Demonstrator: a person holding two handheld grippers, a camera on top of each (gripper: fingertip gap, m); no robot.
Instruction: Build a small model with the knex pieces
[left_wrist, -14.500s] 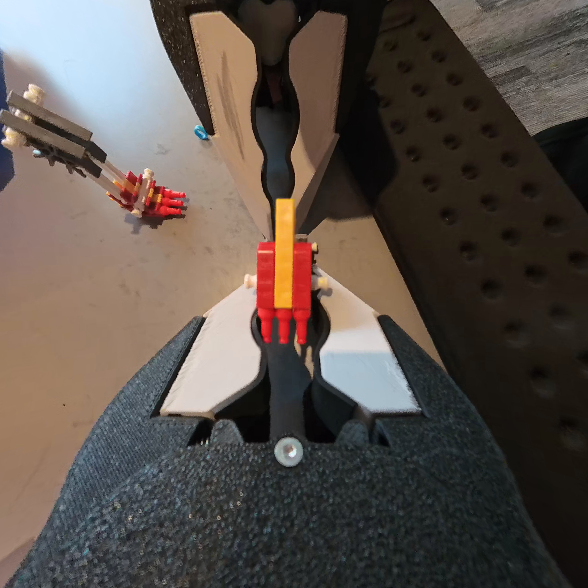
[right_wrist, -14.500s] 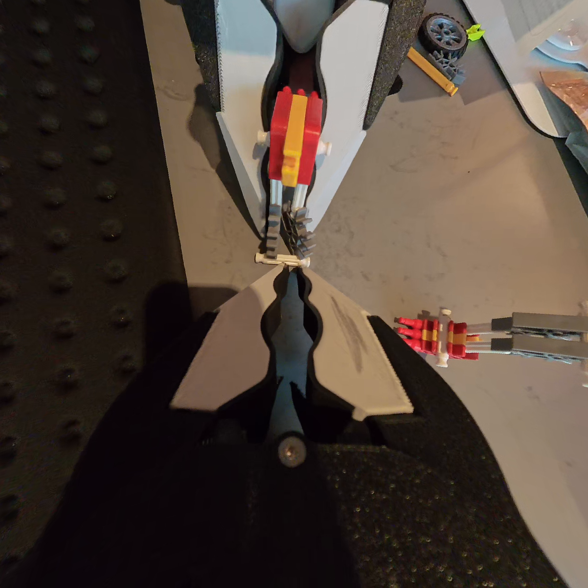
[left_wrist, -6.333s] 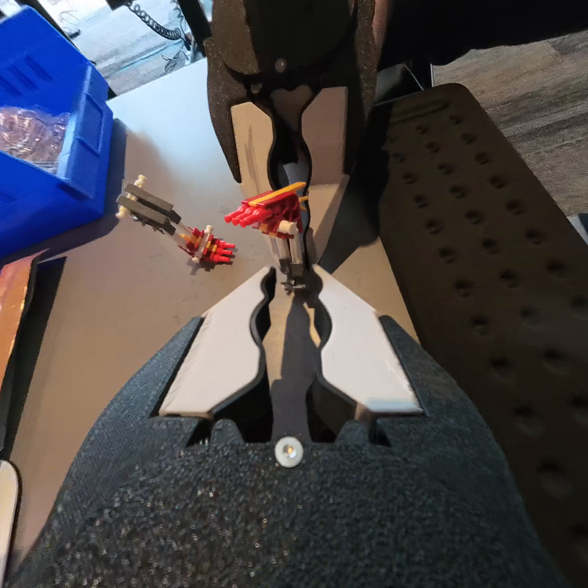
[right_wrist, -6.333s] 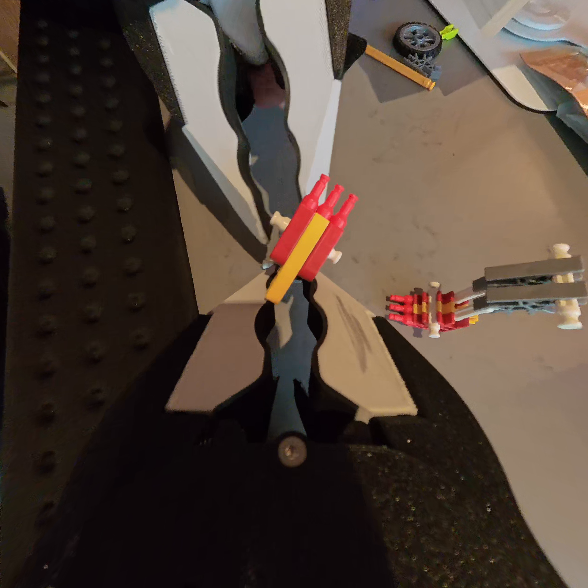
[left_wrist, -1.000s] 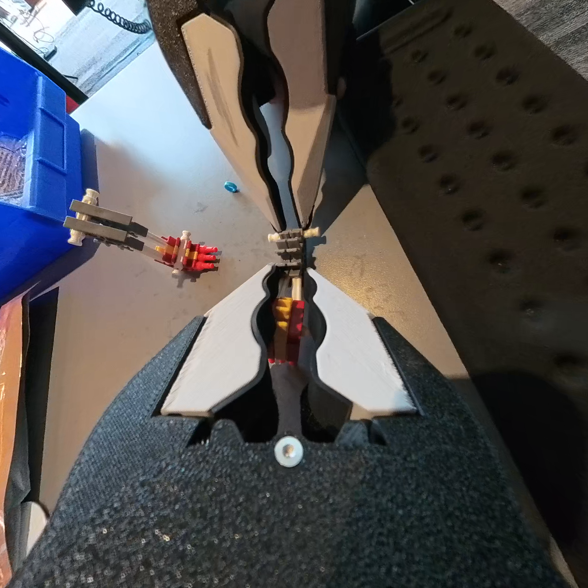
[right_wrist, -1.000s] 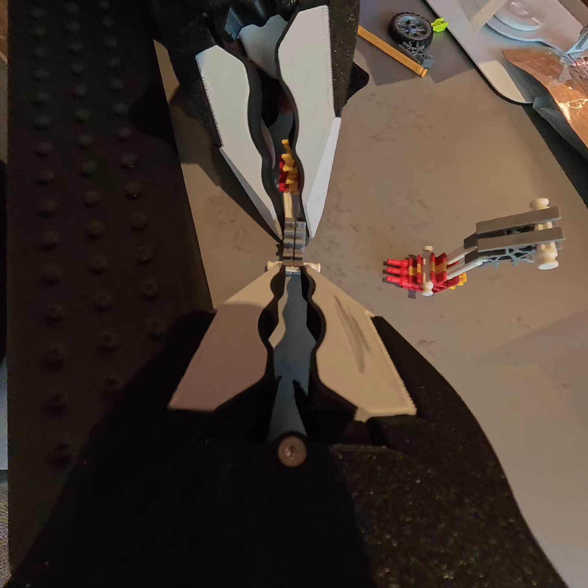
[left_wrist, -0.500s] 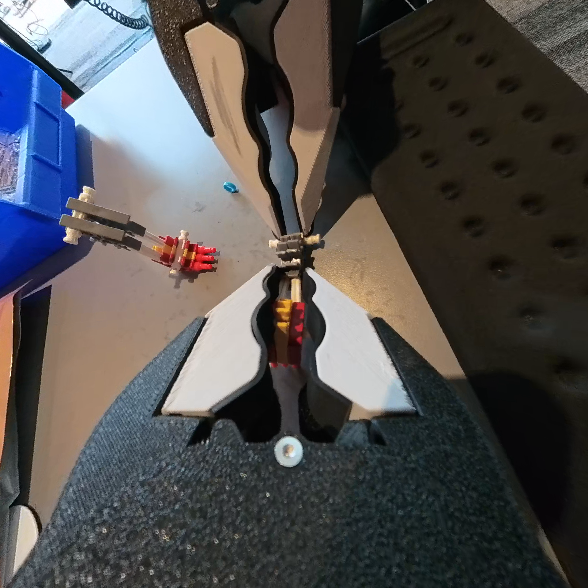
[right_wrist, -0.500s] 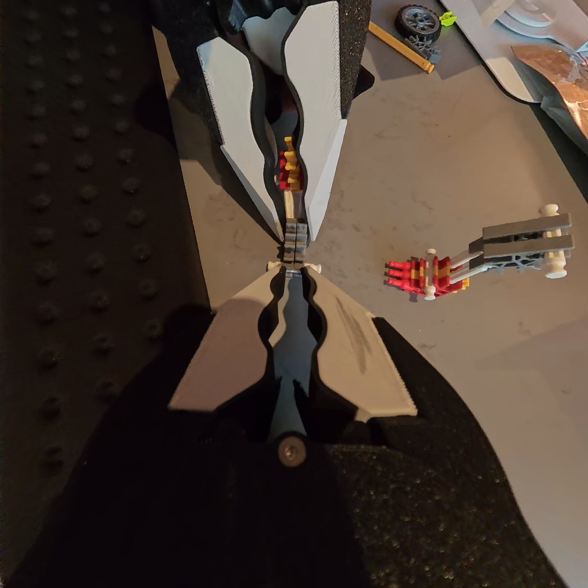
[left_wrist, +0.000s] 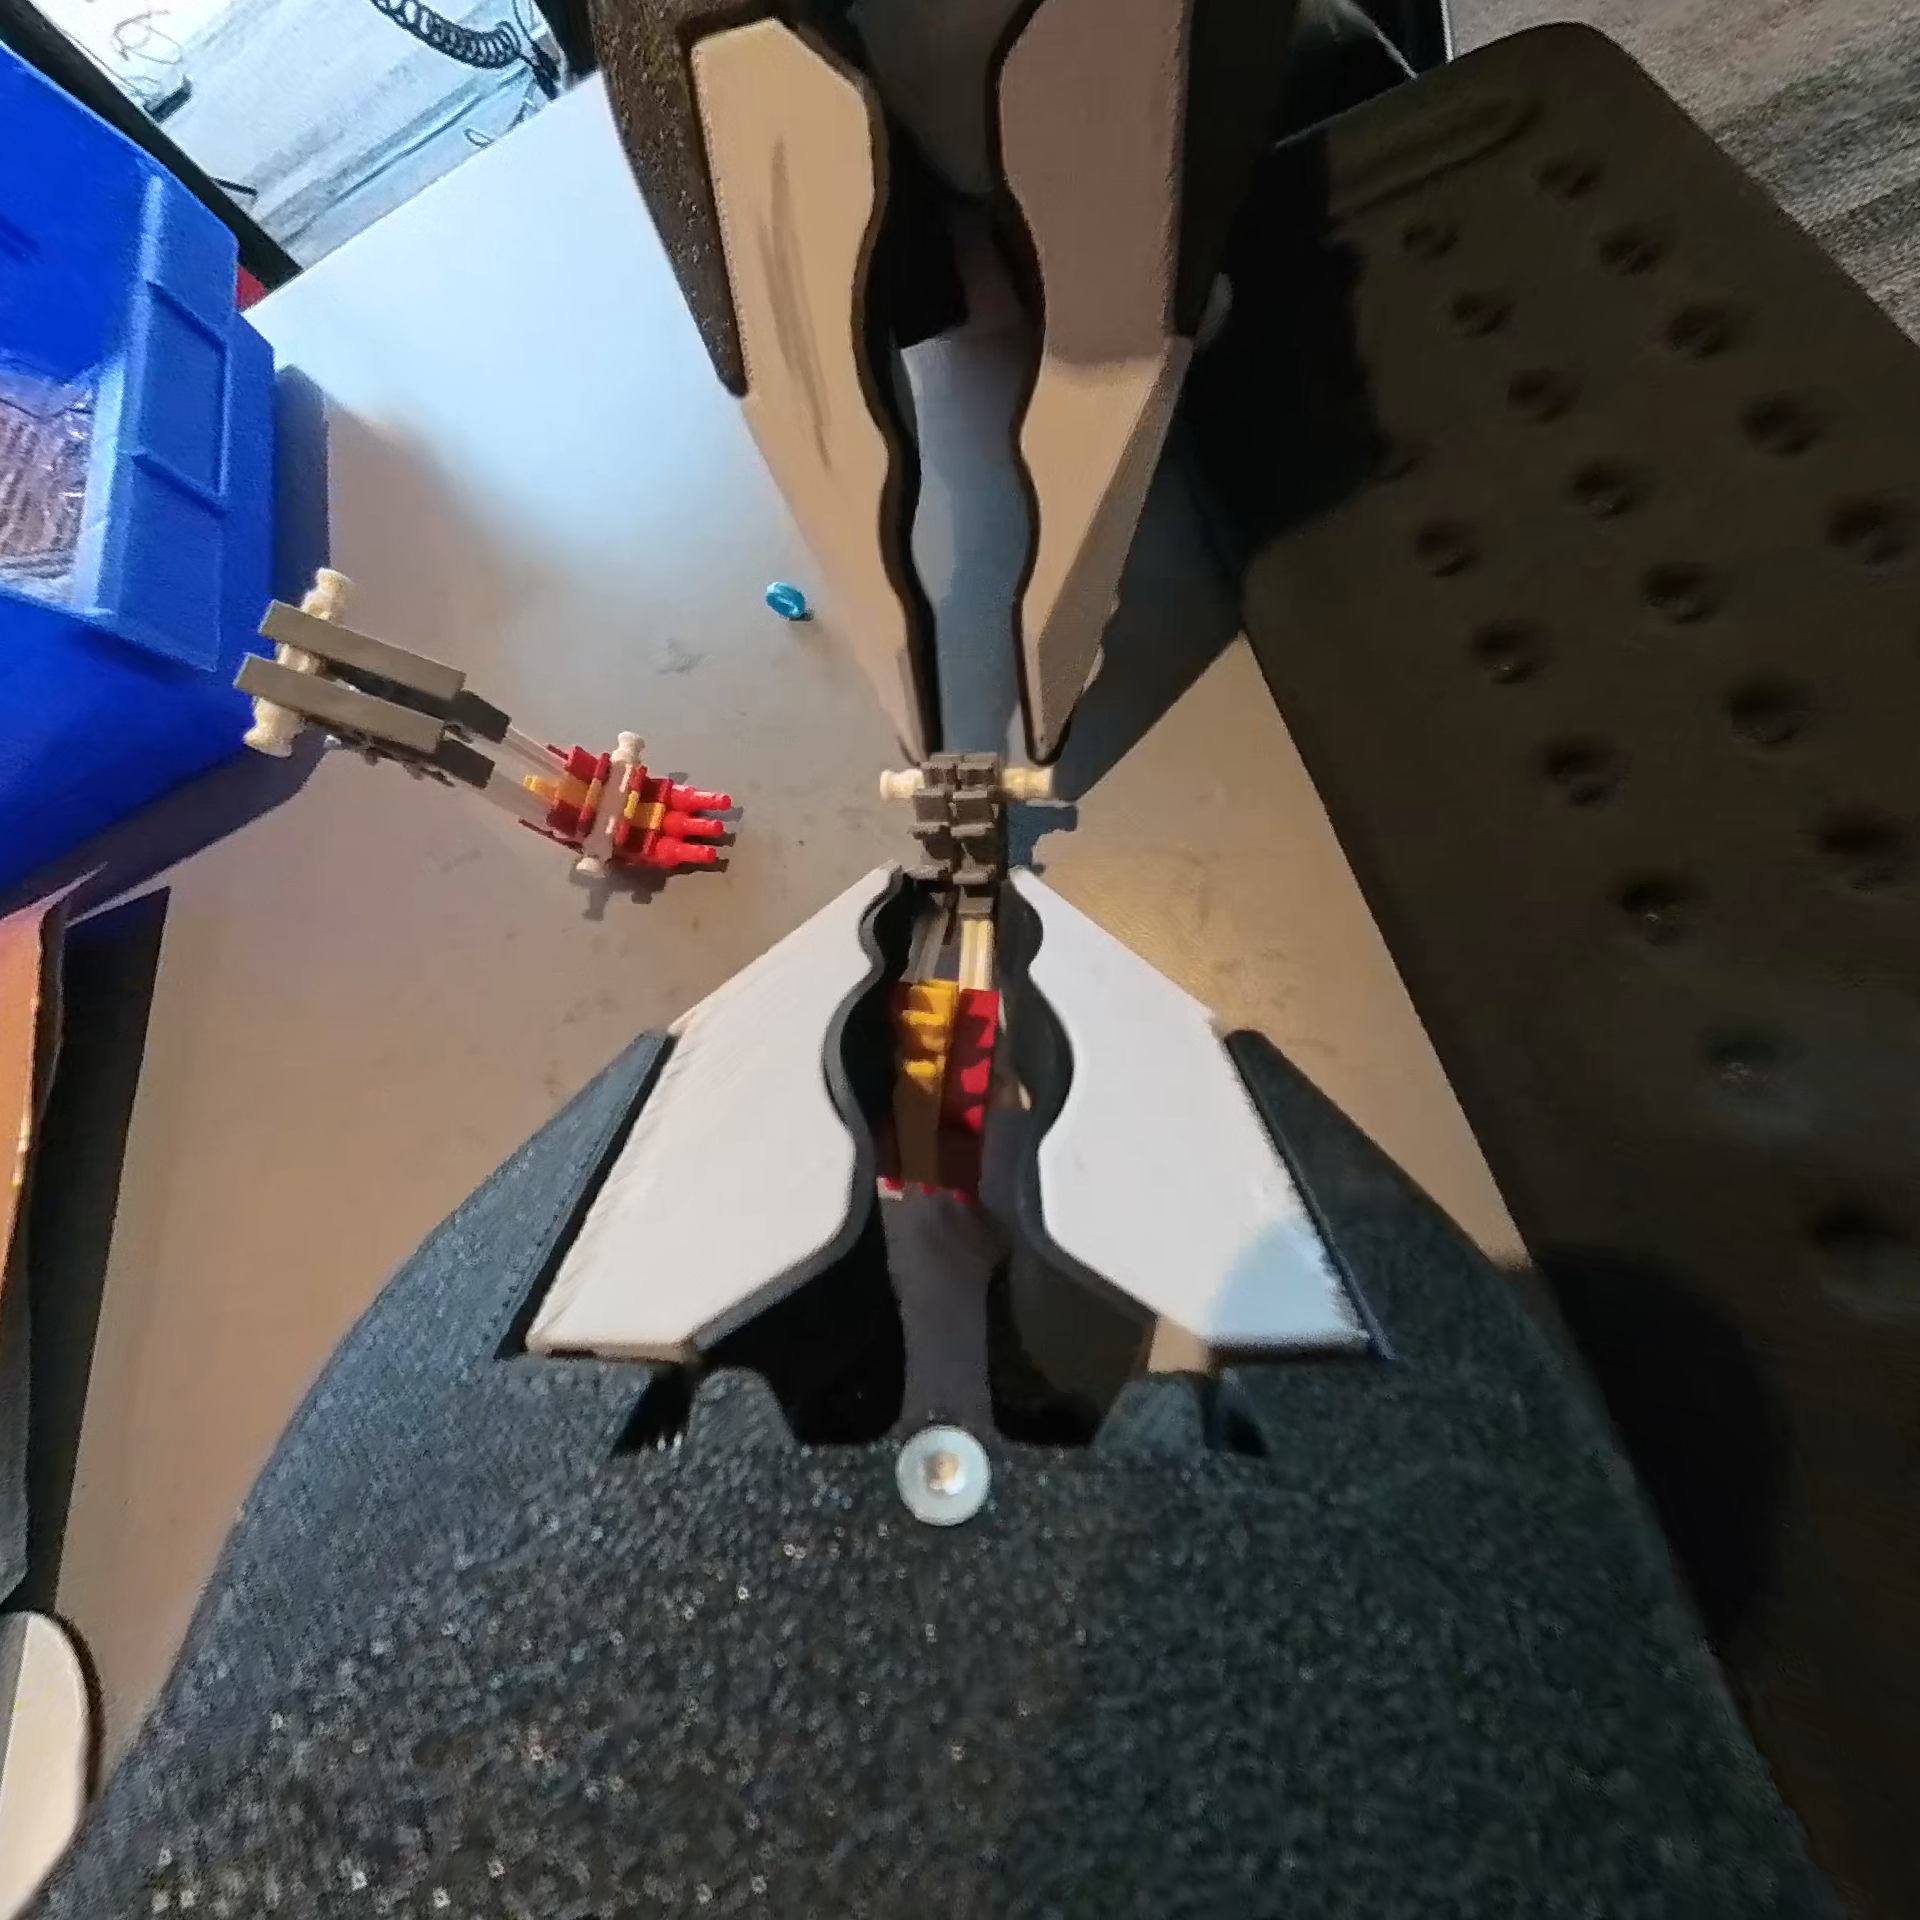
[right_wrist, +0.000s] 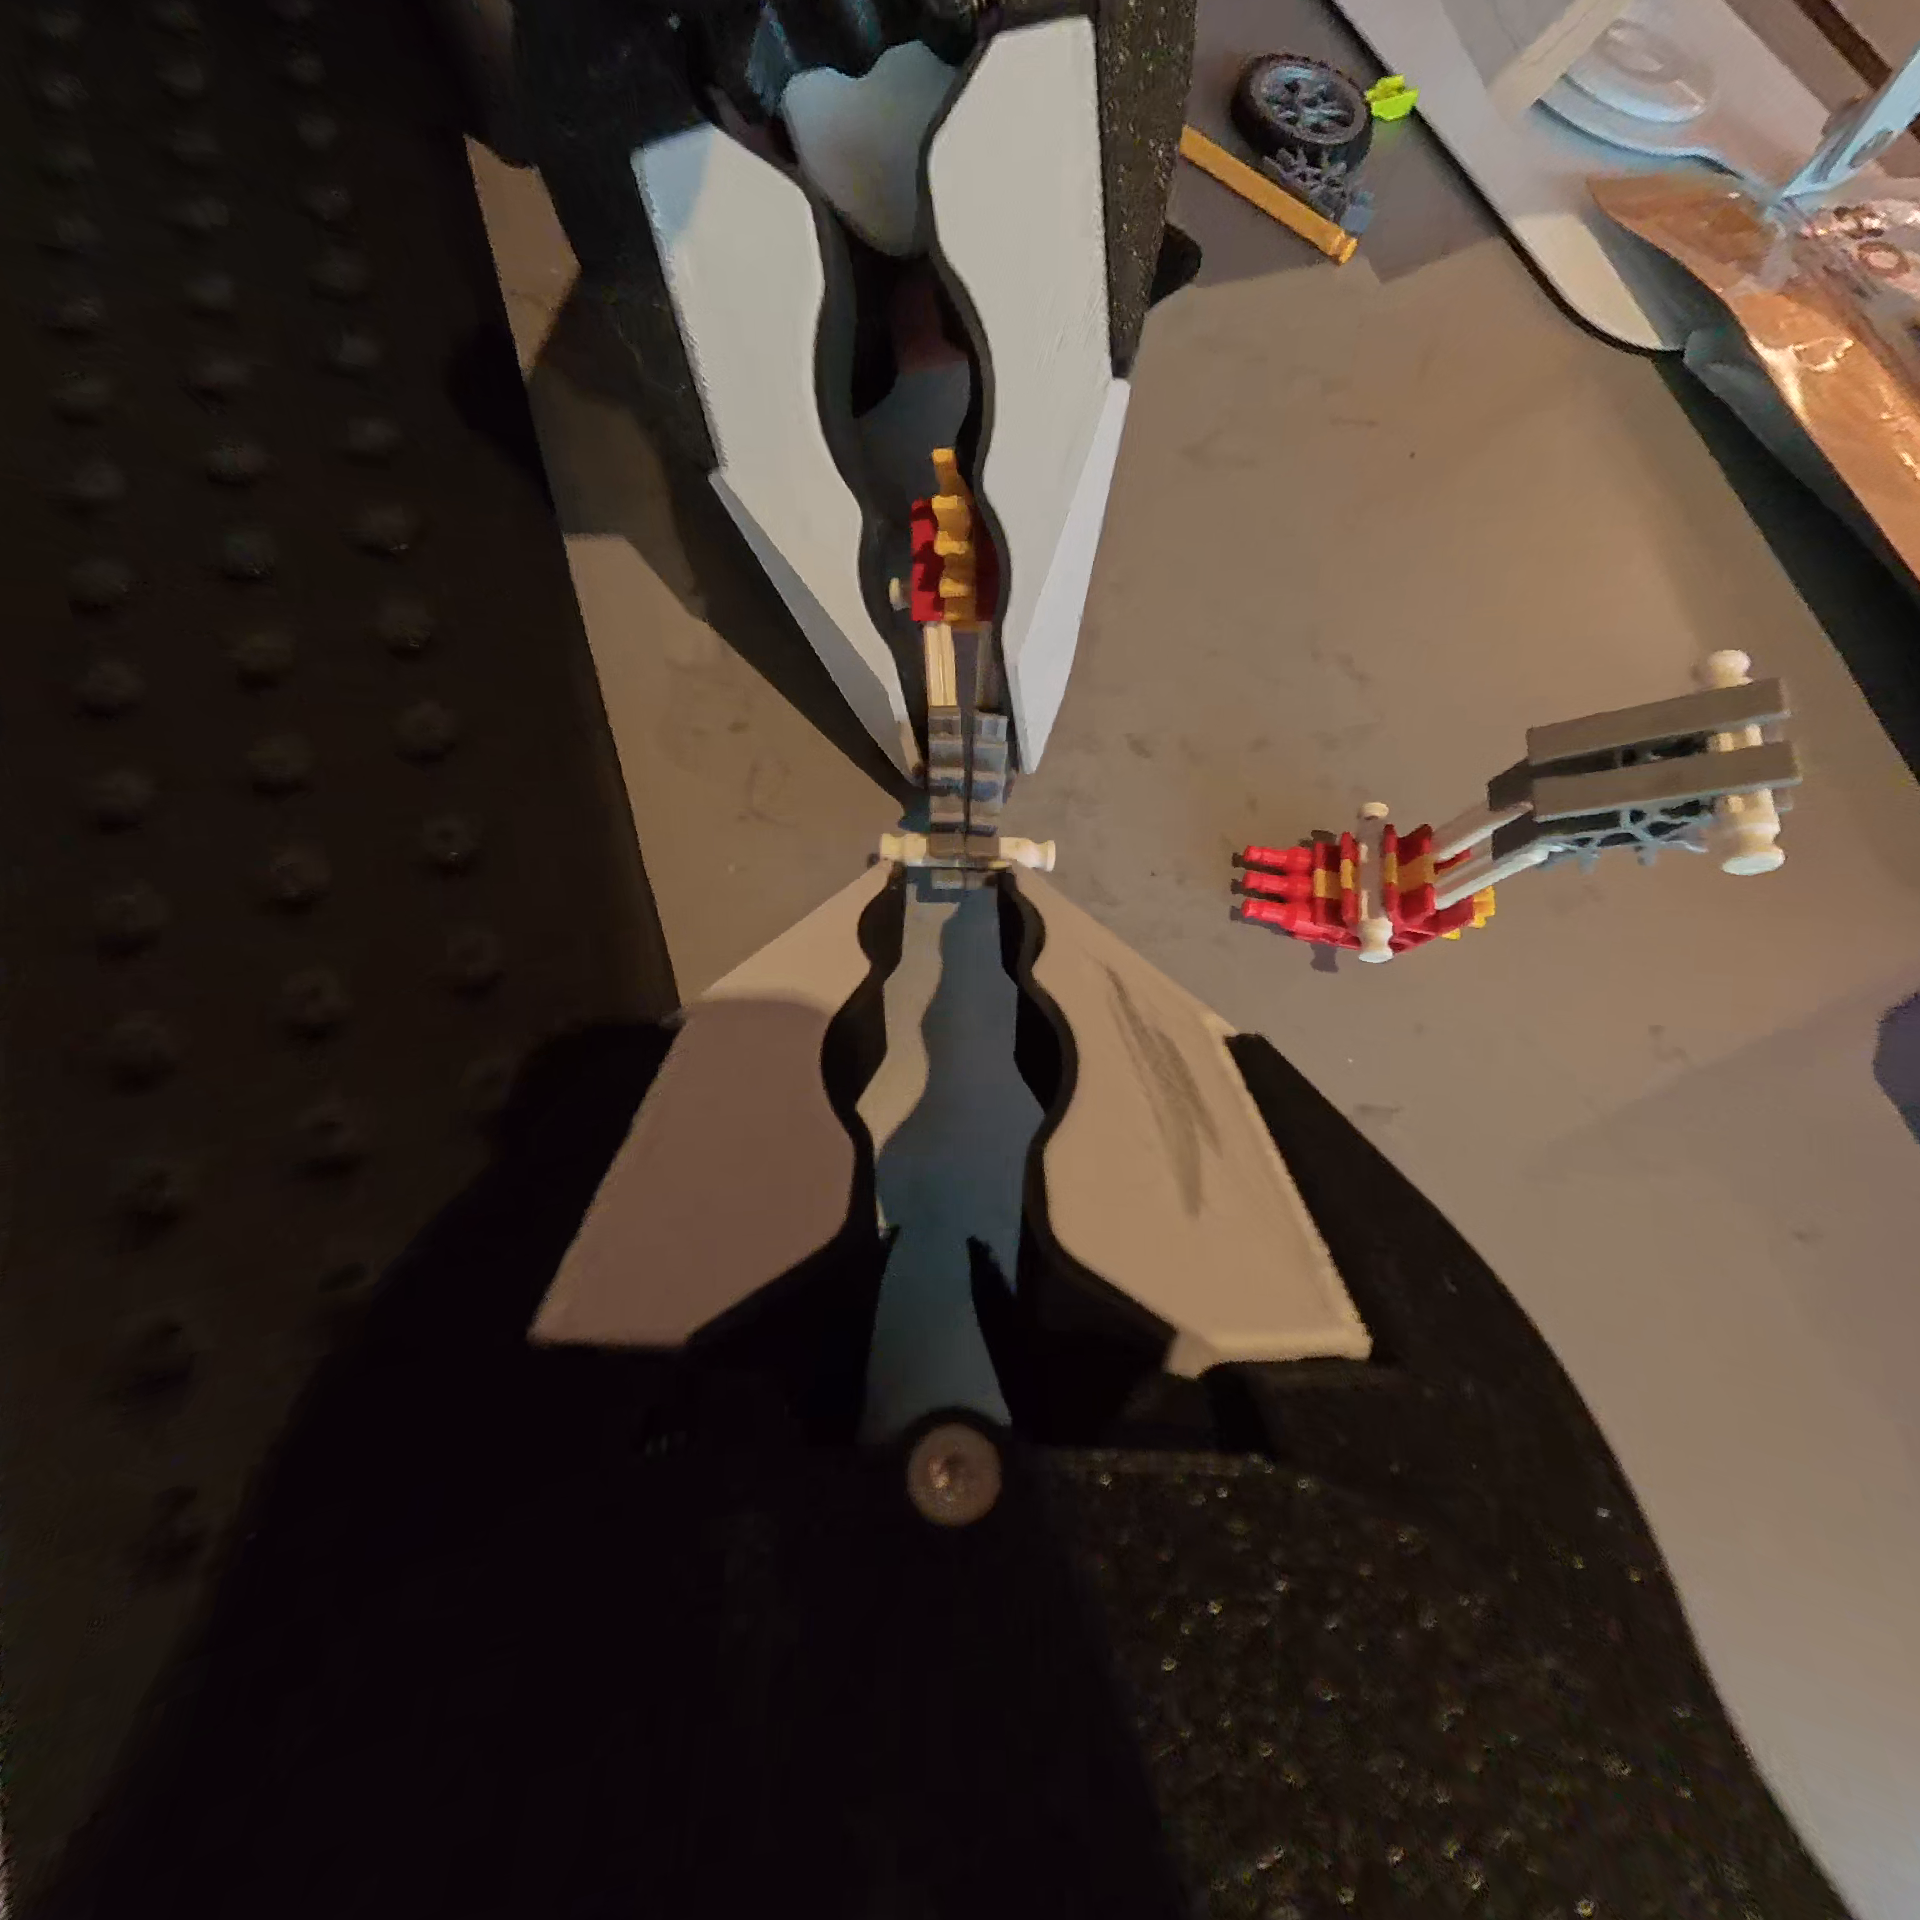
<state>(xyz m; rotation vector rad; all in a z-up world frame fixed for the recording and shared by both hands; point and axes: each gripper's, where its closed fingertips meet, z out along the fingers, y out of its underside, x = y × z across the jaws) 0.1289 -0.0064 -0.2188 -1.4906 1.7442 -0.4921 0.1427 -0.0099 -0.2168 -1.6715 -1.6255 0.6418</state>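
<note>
Blue bin (left_wrist: 114, 540) at far left of worktop (left_wrist: 436, 1039), clear bag inside it. Just beside bin: second brick assembly (left_wrist: 488, 748) lying flat on worktop, grey beams toward bin, red/yellow end w/ red pegs pointing to centre. Small blue ring (left_wrist: 787, 600) loose on worktop further in, near right gripper's finger.

Centre: both grippers tip to tip over worktop. Left gripper (left_wrist: 951, 883) clenched on held brick assembly (left_wrist: 940, 1081) – red/yellow block sits between its fingers, white rods + grey toothed end (left_wrist: 961, 821) stick out past tips. Right gripper (right_wrist: 951, 883) facing it, fingers nearly together, tips at the grey end where white cross pin (right_wrist: 966, 852) runs; can't tell if it's actually pinching or just touching. Same assembly in right wrist view (right_wrist: 951, 561), inside left gripper (right_wrist: 961, 769).

Right of that: black perforated mat (left_wrist: 1610, 623) along worktop edge.

Right wrist view, far end of worktop: black toy wheel (right_wrist: 1301, 104), yellow rod (right_wrist: 1262, 197), lime green bit (right_wrist: 1392, 99), plastic packaging (right_wrist: 1766, 239) at edge
</note>
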